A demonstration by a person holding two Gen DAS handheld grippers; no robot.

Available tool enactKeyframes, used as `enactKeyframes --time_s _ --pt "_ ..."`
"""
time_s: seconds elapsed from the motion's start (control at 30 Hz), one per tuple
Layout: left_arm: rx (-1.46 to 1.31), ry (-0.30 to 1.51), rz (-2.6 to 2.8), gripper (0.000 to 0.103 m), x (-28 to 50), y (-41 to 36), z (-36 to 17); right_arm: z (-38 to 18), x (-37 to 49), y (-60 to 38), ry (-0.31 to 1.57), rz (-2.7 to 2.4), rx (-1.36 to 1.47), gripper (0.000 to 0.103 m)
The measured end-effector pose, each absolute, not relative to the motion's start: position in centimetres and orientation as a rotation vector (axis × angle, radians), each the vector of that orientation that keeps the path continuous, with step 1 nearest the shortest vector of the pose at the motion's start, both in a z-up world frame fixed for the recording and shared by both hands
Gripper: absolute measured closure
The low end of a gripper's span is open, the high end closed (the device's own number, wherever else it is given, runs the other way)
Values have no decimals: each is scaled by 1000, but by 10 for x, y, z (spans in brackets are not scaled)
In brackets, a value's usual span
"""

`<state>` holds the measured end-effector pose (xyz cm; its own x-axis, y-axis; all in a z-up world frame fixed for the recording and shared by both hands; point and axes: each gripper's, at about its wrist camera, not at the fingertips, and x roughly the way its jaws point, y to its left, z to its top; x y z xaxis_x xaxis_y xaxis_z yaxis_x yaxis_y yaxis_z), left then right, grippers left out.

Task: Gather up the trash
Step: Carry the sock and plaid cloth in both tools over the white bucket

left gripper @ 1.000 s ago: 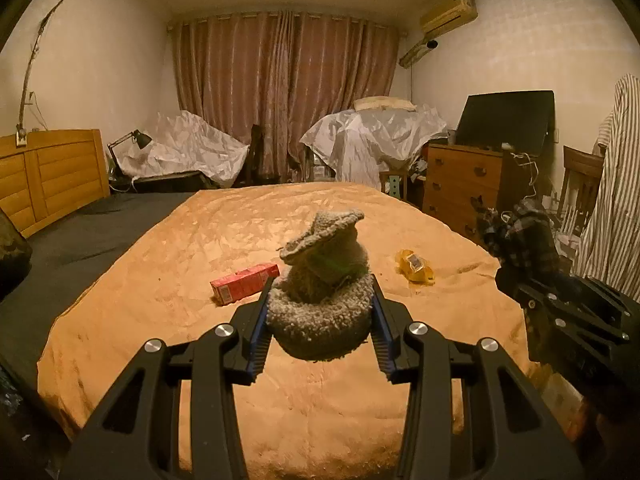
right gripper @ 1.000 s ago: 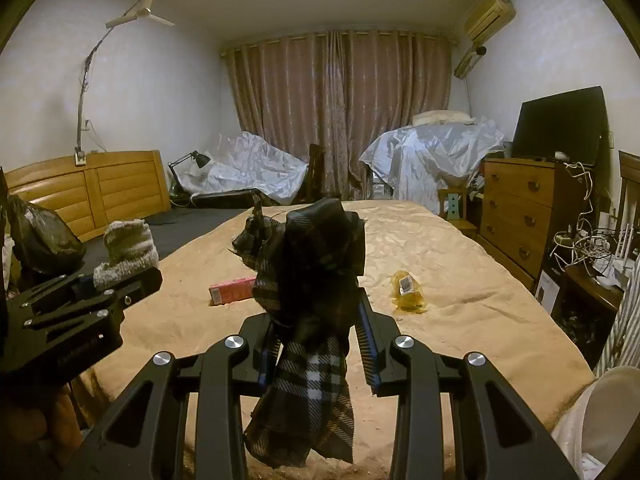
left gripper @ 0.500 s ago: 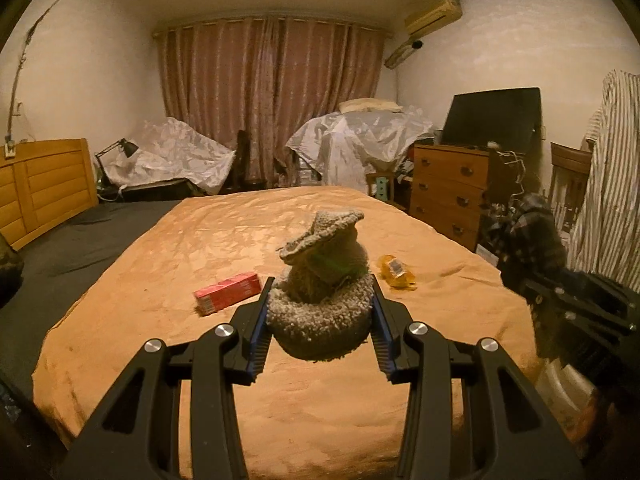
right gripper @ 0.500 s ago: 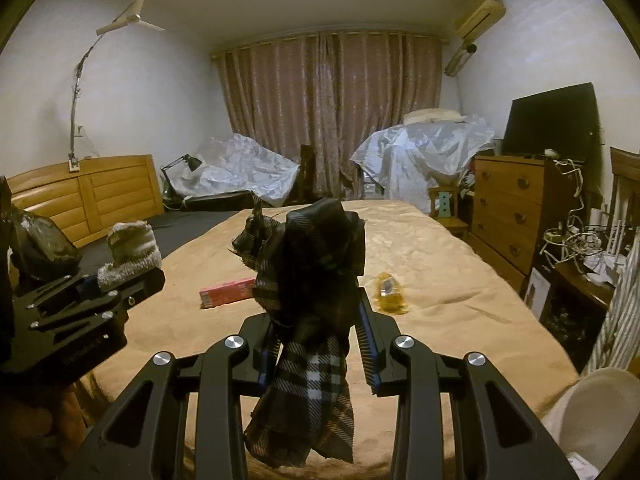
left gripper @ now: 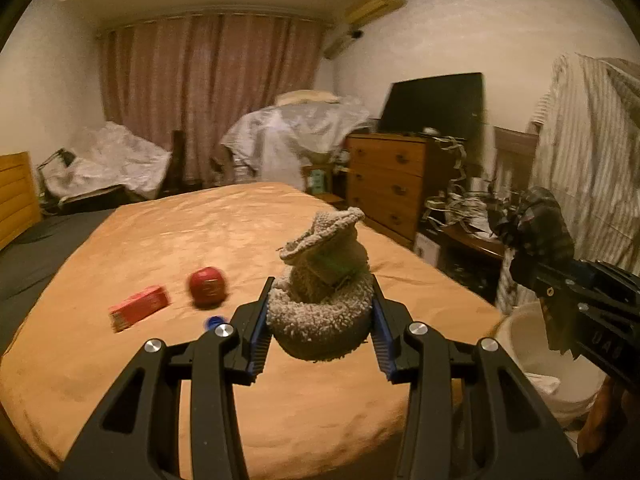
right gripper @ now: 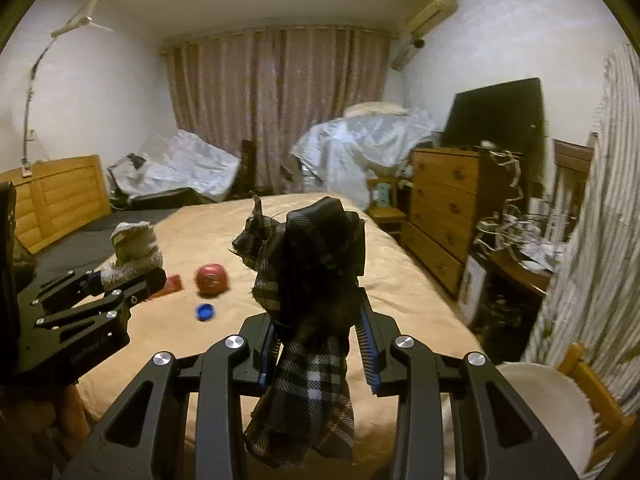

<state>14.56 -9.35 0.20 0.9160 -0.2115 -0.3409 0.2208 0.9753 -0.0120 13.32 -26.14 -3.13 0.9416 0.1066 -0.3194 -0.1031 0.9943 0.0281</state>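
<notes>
Left tool (left gripper: 320,320) clamps a fuzzy sock (left gripper: 322,300) and right tool (right gripper: 318,344) a plaid cloth (right gripper: 308,312), both carried above the bed (left gripper: 200,248), apparently toward the white bin (left gripper: 532,344) alongside.

My left gripper (left gripper: 319,322) and right gripper (right gripper: 316,342) match — matte black linkages, round silver screw heads, blue ribbed pads (left gripper: 258,334) lining each finger.

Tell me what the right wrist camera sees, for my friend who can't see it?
The right gripper holds a dark plaid cloth above an orange bed. On the bed lie a red ball and a blue cap; the left gripper holds a fuzzy sock.
</notes>
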Motion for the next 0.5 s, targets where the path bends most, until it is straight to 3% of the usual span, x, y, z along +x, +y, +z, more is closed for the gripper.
enactKeyframes --time_s 0.5 --pt "113 404 -469 62 161 -231 -6 -43 127 -443 482 -84 87 68"
